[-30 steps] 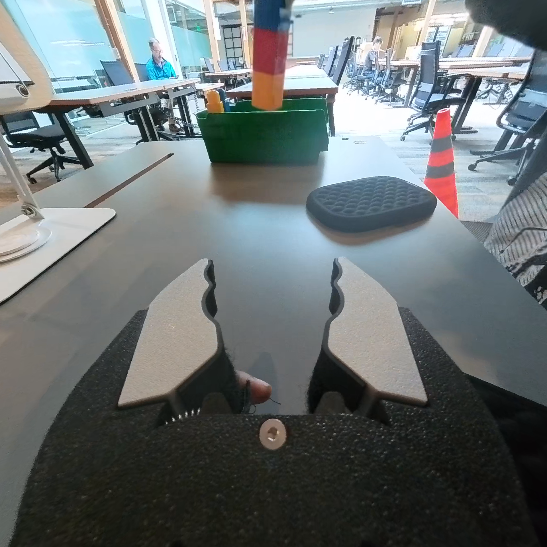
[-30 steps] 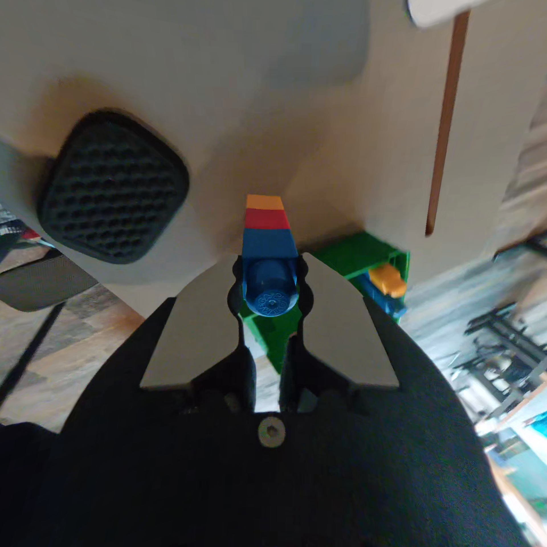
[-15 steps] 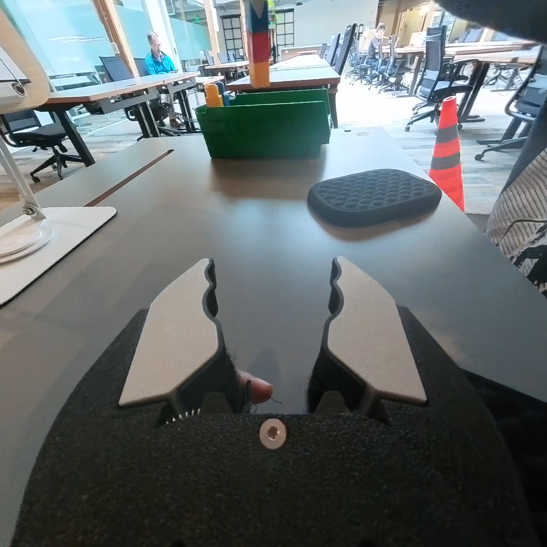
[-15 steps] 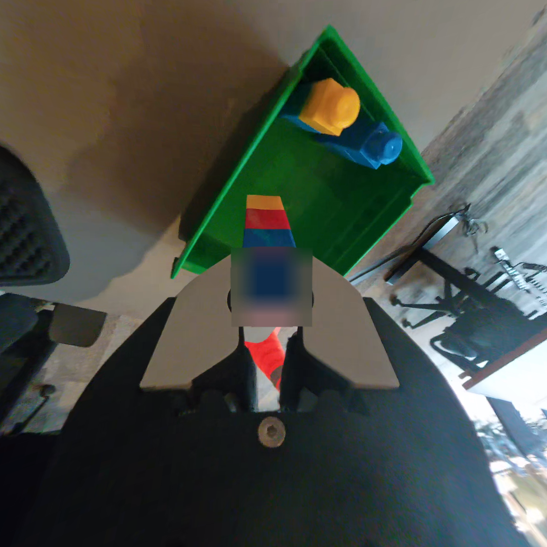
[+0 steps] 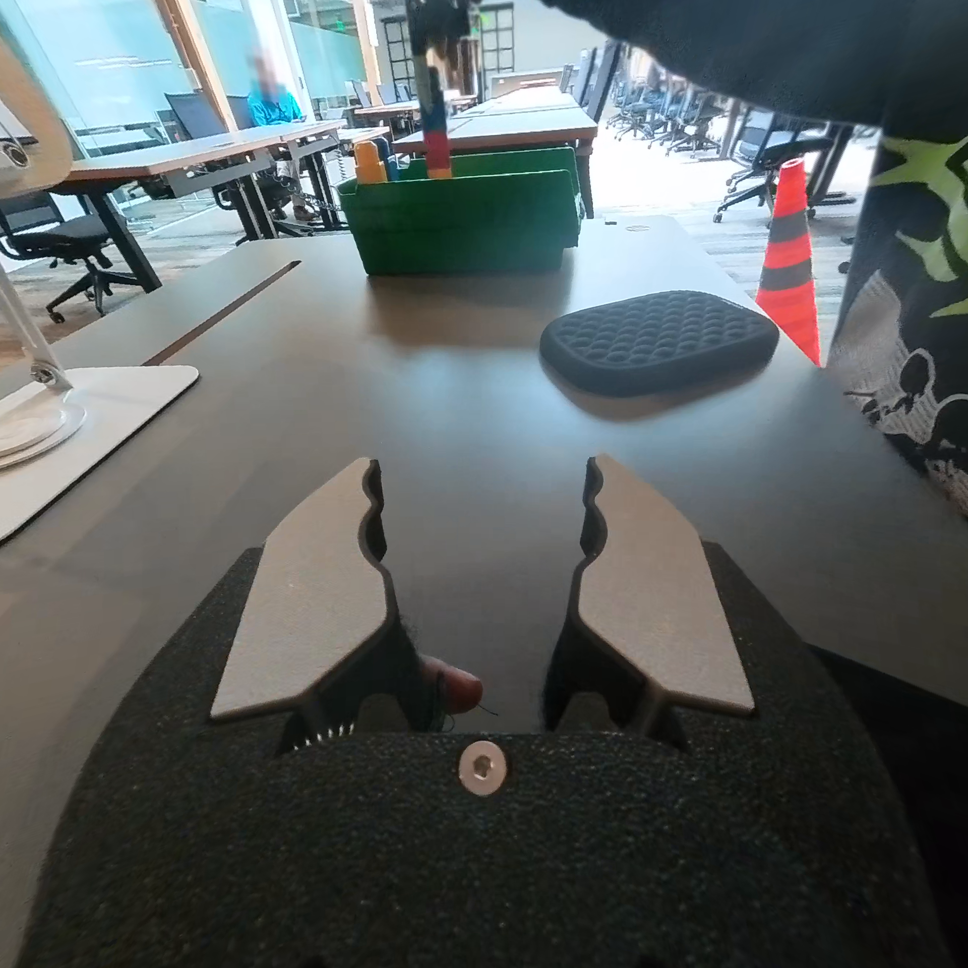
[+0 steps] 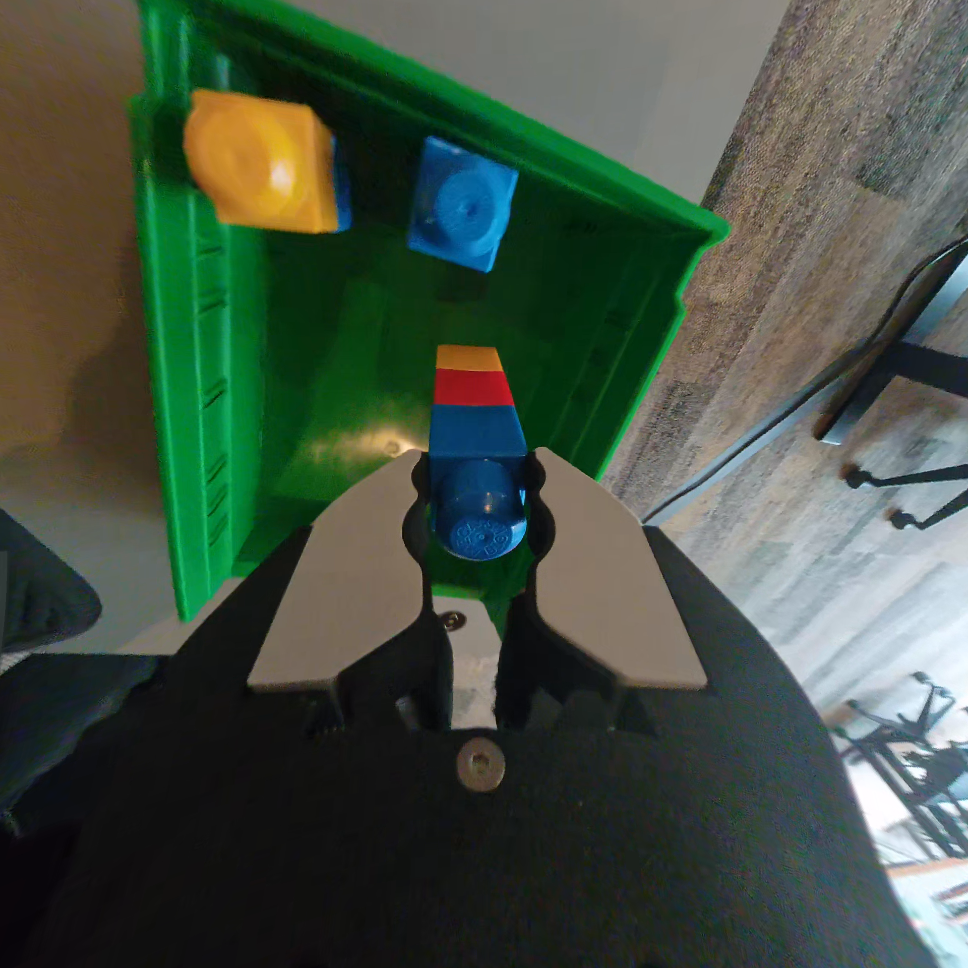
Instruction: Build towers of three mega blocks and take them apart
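Note:
My right gripper (image 6: 477, 471) is shut on the blue top block of a three-block tower (image 6: 474, 408), blue over red over orange. It holds the tower upright over the inside of the green bin (image 6: 220, 366). In the bin stand an orange-topped stack (image 6: 262, 162) and a blue-topped one (image 6: 461, 204). In the left wrist view the tower (image 5: 436, 141) hangs with its lower end dipping behind the bin's (image 5: 461, 225) front wall, held from above. My left gripper (image 5: 483, 471) is open and empty, low over the dark table (image 5: 419, 398).
A black honeycomb pad (image 5: 660, 340) lies right of the bin on the table. A white stand base (image 5: 78, 414) sits at the left edge. An orange traffic cone (image 5: 788, 267) stands on the floor to the right. A person's patterned sleeve (image 5: 922, 314) is at the right. About 60 cm separates my left fingertips from my right. From my right tips it is roughly 9 cm to the orange-topped stack (image 6: 262, 162); from my left, 55 cm.
My right gripper has carried the tower from over the table to above the bin and lowered it toward the bin's inside. My left gripper has stayed still and open.

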Demonstrator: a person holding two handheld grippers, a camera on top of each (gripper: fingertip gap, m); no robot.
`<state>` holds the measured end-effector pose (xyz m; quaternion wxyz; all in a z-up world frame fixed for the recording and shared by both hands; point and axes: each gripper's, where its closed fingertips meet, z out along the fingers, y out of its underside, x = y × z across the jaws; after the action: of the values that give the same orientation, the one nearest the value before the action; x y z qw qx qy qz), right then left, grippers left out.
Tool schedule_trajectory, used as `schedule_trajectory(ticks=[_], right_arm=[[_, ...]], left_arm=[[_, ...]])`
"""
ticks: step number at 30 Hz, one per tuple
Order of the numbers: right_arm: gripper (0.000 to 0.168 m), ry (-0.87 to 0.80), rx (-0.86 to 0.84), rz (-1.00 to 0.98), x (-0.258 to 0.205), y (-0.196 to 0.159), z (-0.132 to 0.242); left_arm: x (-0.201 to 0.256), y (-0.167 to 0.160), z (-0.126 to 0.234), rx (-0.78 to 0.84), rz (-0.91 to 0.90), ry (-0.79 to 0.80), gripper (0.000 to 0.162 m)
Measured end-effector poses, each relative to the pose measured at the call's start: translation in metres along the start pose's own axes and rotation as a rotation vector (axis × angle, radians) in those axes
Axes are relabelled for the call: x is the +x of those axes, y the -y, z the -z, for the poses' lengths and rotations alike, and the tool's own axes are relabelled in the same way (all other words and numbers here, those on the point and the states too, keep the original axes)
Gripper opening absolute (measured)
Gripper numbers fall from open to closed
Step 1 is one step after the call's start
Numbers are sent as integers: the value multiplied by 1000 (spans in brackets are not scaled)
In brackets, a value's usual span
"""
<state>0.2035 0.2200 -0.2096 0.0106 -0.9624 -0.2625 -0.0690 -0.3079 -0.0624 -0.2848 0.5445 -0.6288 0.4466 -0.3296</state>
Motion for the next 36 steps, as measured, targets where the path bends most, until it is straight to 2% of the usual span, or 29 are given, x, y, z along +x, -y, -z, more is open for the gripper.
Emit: schedule_trajectory(ticks=[16, 36], right_arm=[[35, 9, -3, -156, 34, 39, -53], [36, -2, -7, -174, 38, 53, -63]], left_arm=[[-1, 1, 1, 13, 16, -8, 72], [1, 1, 0, 8, 0, -10, 70]])
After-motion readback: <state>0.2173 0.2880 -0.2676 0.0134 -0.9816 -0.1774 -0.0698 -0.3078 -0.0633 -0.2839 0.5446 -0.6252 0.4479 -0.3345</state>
